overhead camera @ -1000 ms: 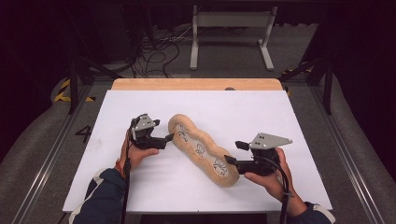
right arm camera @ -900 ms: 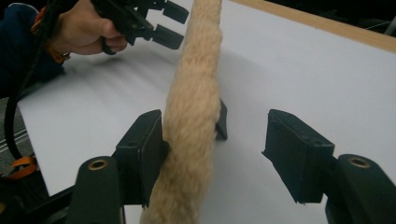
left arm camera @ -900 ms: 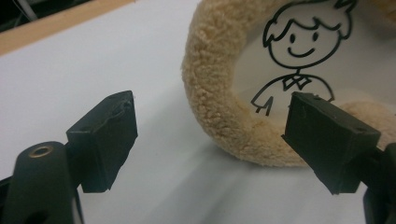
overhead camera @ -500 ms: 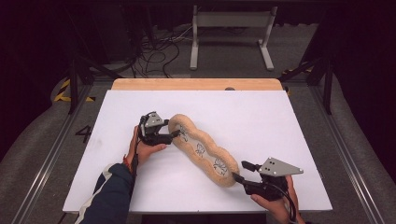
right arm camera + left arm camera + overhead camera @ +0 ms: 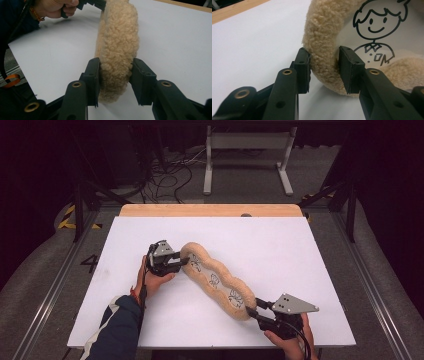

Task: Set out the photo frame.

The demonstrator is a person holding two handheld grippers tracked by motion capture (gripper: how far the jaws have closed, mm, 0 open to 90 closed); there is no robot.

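On the white worktop [image 5: 310, 270], your left hand-held gripper [image 5: 183, 262] pinches the long tan fleecy cushion [image 5: 215, 280] at its ten-o'clock end; your right hand-held gripper [image 5: 253, 311] clamps its four-o'clock end.

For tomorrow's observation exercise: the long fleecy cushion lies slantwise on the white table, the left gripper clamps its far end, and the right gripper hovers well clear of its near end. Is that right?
Not quite. The right gripper does not hover clear: the right gripper view shows its jaws closed on the near end of the cushion. The left gripper does clamp the far end, and the cushion lies slantwise on the white table.
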